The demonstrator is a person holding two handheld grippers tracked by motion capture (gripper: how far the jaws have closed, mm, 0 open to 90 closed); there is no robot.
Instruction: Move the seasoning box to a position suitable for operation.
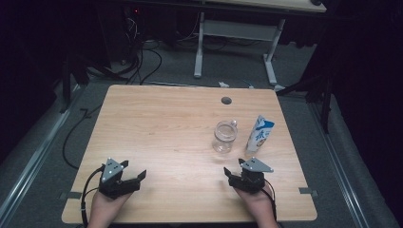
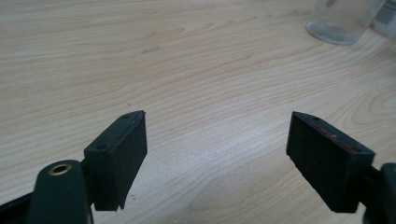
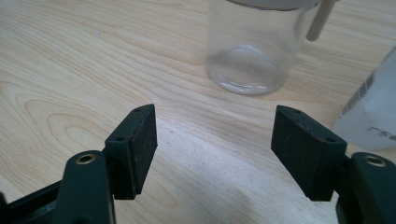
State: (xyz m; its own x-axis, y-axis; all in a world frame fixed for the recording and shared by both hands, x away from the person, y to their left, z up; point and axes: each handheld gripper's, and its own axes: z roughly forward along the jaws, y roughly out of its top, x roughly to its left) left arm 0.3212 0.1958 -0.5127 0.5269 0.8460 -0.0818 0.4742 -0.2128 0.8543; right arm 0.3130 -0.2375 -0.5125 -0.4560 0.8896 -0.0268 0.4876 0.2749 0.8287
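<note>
Nothing is underway yet: the left gripper (image 1: 127, 176) and right gripper (image 1: 234, 169) both rest on the table (image 1: 157, 123), jaws spread and empty. The clear jar (image 1: 224, 136) and milk carton (image 1: 259, 134) stand untouched just beyond the right one.

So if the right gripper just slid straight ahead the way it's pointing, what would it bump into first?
Most likely the clear glass jar: it stands straight ahead of the open right gripper, with bare table between them. The milk carton sits off to the side, though a finger might brush it.
</note>
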